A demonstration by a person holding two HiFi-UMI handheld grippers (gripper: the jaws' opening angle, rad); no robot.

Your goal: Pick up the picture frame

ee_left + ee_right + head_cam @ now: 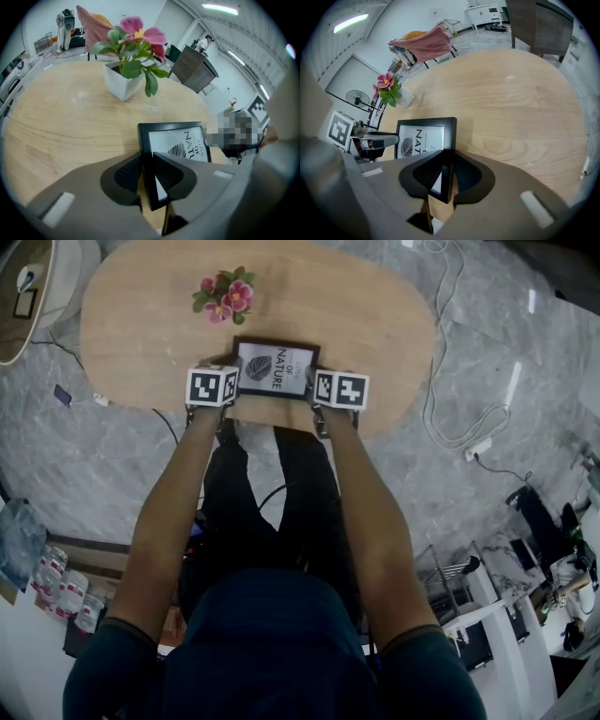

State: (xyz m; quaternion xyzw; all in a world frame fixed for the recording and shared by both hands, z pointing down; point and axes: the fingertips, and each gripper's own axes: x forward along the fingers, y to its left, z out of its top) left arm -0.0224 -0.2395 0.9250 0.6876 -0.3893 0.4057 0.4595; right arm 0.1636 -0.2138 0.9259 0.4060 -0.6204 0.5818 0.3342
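Head view: the black rectangular picture frame with a white leaf print (275, 368) sits near the front edge of the pale oval wooden table (141, 334).

Left gripper view: the left gripper (146, 165) pinches the frame's left border.

Right gripper view: the right gripper (446, 171) clamps the right border.

The frame is probably light, stiff and breakable, so lifting it evenly by both side borders looks safest.

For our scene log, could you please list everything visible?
oval light wooden table: one, pale wood, centre.
black rectangular picture frame with leaf print: one, black, table's near edge.
pink flowers in a white pot: one, pink and white, beyond the frame.
grey marble floor: grey, all around.
white cable with power strip: one, white, floor right of table.
bare forearms: two, reaching to the frame.
left tool: one, grey, clamped on frame's left edge.
right tool: one, grey, clamped on its right edge.
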